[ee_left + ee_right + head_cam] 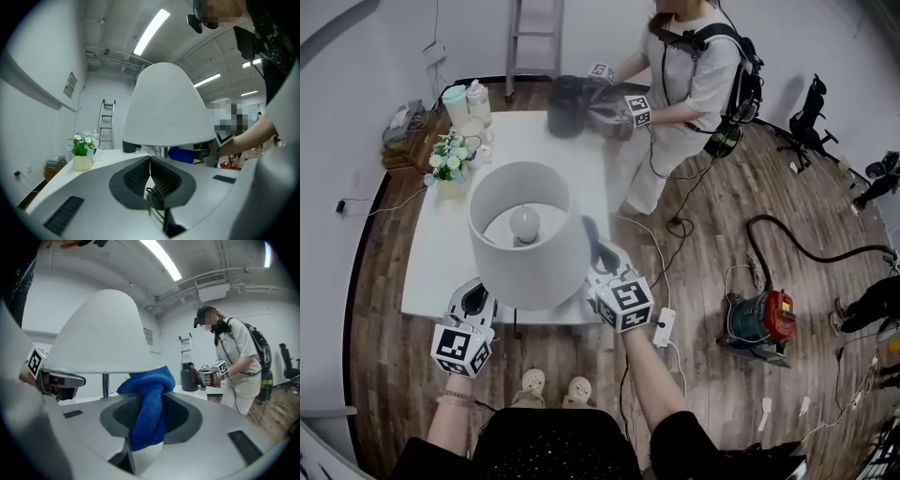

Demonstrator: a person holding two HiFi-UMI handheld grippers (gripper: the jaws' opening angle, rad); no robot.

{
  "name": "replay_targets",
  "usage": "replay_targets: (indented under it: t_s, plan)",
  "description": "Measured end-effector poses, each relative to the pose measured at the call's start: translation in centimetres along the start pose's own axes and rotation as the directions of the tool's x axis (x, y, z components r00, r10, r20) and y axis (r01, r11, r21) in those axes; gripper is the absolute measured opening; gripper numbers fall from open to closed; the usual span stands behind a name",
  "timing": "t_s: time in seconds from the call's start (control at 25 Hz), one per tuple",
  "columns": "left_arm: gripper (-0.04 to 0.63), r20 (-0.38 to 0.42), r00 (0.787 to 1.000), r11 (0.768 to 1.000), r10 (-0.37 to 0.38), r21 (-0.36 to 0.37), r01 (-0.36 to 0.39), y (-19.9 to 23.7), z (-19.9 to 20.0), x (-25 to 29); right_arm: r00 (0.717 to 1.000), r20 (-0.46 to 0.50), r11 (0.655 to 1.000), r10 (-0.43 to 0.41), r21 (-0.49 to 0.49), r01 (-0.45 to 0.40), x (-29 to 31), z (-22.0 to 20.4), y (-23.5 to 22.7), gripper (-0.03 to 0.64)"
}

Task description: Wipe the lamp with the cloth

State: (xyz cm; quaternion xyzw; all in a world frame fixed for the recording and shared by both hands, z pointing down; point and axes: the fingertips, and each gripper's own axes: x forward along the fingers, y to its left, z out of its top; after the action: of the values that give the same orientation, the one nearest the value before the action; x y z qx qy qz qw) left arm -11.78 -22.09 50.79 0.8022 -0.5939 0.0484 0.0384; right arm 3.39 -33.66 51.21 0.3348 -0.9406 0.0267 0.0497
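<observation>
The lamp (534,272) stands at the near edge of the white table (562,150). Its shade is a smooth white drum, open on top, with a round bulb (524,222) inside. The right hand-held gripper (145,399) is clamped on a blue knitted cloth (146,430), which bunches thickly above the ribbed black pads and reaches the lower rim on the shade's right side. The left hand-held gripper (150,161), at the shade's near left, has its jaws pressed together, and a thin black cord (156,199) shows below them. A cream pot of white flowers (448,173) and some bottles (469,101) sit at the far left. Open tabletop lies beyond the lamp.
</observation>
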Motion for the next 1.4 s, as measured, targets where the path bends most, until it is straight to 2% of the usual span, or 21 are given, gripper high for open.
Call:
replay_targets:
  t_s: [0.16, 0.24, 0.32, 0.4, 0.52, 0.6, 0.8, 0.92, 1.0, 1.2, 1.4]
  plan:
    - [0.008, -0.011, 1.0, 1.0, 0.029, 0.007, -0.029, -0.2, 0.2, -0.3, 0.983, -0.013, 0.98, 0.183, 0.081, -0.182, 3.4, -0.6, 0.1, 0.121]
    - [0.008, -0.015, 0.999, 0.999, 0.037, 0.018, -0.037, -0.2, 0.6, -0.2, 0.959, 0.001, 0.95, 0.282, 0.14, -0.279, 4.8, -0.8, 1.2, 0.121]
    - [0.008, -0.019, 0.999, 0.999, 0.044, 0.026, -0.044, -0.3, 0.9, -0.1, 0.926, 0.034, 0.905, 0.375, 0.204, -0.374, 5.8, -0.9, 2.5, 0.121]
    - [0.008, -0.022, 0.999, 0.998, 0.047, 0.032, -0.047, -0.6, 1.0, 0.0, 0.902, 0.039, 0.871, 0.43, 0.246, -0.426, 6.2, -1.9, 3.5, 0.121]
    - [0.008, -0.023, 0.999, 0.998, 0.046, 0.046, -0.045, -1.3, 1.3, -0.1, 0.88, -0.085, 0.873, 0.467, 0.206, -0.443, 6.2, -5.6, 4.8, 0.121]
    - [0.008, -0.023, 0.999, 0.998, 0.042, 0.053, -0.041, -1.6, 1.4, -0.1, 0.875, -0.144, 0.882, 0.463, 0.169, -0.439, 6.1, -7.5, 5.1, 0.121]
    - [0.008, -0.025, 0.999, 0.998, 0.03, 0.058, -0.029, -2.3, 1.5, -0.1, 0.885, -0.22, 0.912, 0.41, 0.072, -0.404, 6.0, -9.3, 4.4, 0.121]
    - [0.008, -0.026, 0.999, 0.998, 0.022, 0.054, -0.021, -2.6, 1.5, -0.1, 0.887, -0.242, 0.918, 0.394, 0.063, -0.391, 6.0, -9.1, 4.5, 0.121]
    - [0.008, -0.027, 1.0, 0.999, 0.014, 0.051, -0.013, -2.6, 1.4, -0.1, 0.898, -0.24, 0.929, 0.368, 0.058, -0.365, 5.8, -8.9, 4.4, 0.121]
    - [0.008, -0.022, 1.0, 0.999, -0.014, 0.039, 0.014, -2.7, 1.4, -0.2, 0.965, -0.175, 0.981, 0.194, 0.044, -0.189, 2.2, -6.4, 1.8, 0.121]
    - [0.008, -0.018, 0.999, 0.998, -0.045, 0.034, 0.046, -2.7, 1.6, -0.2, 0.991, -0.126, 0.998, 0.052, 0.051, -0.046, -6.9, -1.9, 0.9, 0.121]
